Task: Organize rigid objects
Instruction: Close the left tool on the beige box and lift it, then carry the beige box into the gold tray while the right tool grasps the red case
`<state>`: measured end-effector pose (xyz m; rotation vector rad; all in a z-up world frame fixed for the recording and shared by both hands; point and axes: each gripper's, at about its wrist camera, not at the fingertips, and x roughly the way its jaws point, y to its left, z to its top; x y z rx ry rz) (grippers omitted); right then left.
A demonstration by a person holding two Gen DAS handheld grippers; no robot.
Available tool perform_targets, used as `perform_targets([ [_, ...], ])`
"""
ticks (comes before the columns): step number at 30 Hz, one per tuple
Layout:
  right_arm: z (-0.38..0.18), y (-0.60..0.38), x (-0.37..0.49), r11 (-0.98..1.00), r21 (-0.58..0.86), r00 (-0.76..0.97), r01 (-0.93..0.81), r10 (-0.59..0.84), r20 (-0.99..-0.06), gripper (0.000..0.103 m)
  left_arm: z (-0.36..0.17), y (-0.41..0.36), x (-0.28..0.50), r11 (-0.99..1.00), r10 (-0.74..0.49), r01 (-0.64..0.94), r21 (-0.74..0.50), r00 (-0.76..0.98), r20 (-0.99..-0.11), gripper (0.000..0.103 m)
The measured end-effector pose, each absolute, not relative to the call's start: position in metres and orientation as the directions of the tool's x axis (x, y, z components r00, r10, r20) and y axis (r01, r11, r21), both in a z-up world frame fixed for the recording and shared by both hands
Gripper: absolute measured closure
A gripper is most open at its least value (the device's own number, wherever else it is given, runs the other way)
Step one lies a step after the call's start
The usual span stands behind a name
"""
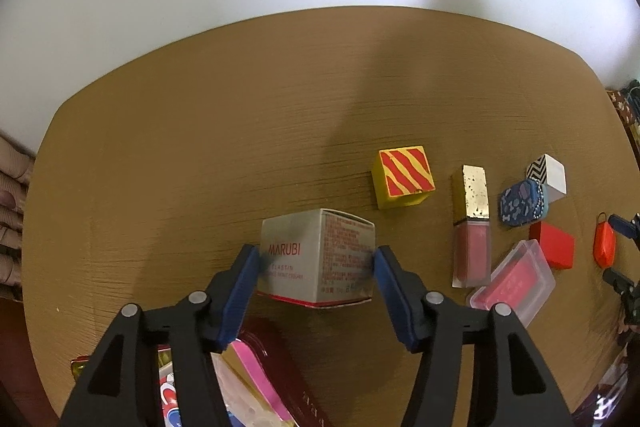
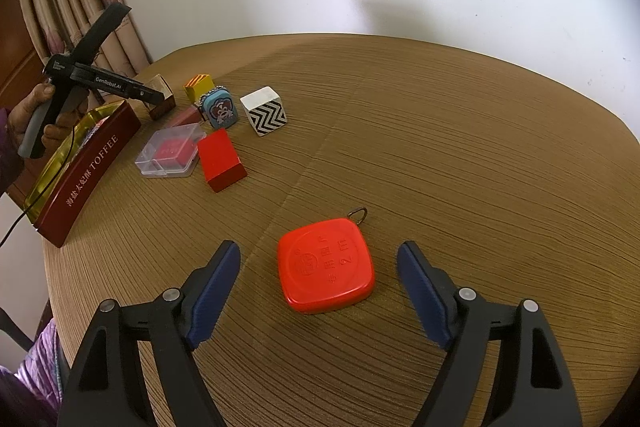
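Left gripper (image 1: 316,259): blue pads stand either side of the grey MARUBI carton (image 1: 318,259); the carton sits on the table between them, and whether the pads press on it or just brush its sides cannot be told.
Below the left gripper: dark red toffee tin (image 1: 280,355), open, with a pink strip and other small items inside.
Right of the carton: yellow block with red stripes (image 1: 404,177), then a gold-capped lip gloss (image 1: 472,223) lying flat, a blue keychain pouch (image 1: 520,203), a zigzag cube (image 1: 548,175), a red block (image 1: 554,245) and a clear case with red insert (image 1: 514,279) — all close together.
Table (image 1: 200,147): brown, grooved surface.
Right gripper (image 2: 319,259): released, jaws wide apart — pads clear of the red tape measure (image 2: 326,265), which lies flat between them with its metal ring toward the far side.
Far left, right wrist view: a hand (image 2: 40,115) holds the other tool above the tin; the cluster of small objects sits well apart from the tape measure.
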<state>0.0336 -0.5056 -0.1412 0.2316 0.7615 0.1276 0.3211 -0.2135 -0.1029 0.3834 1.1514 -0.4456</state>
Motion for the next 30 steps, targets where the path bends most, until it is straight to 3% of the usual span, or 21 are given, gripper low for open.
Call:
perform_targets([
  [10, -0.140, -0.506, 0.033, 0.966, 0.255, 0.715, -0.030, 0.199, -0.670, 0.024, -0.085, -0.227, 0.290, 0.844, -0.186, 0.531, 0.074, 0.419, -0.888, 0.050],
  [20, -0.143, -0.504, 0.043, 0.970, 0.239, 0.691, -0.029, 0.192, -0.696, 0.024, -0.018, -0.174, 0.197, 0.866, -0.234, 0.498, 0.049, 0.490, -0.840, 0.050],
  [30, -0.146, -0.493, 0.048, 0.984, 0.176, 0.674, -0.025, 0.147, -0.724, 0.021, -0.071, -0.105, 0.155, 0.916, -0.125, 0.399, 0.052, 0.404, -0.906, 0.050],
])
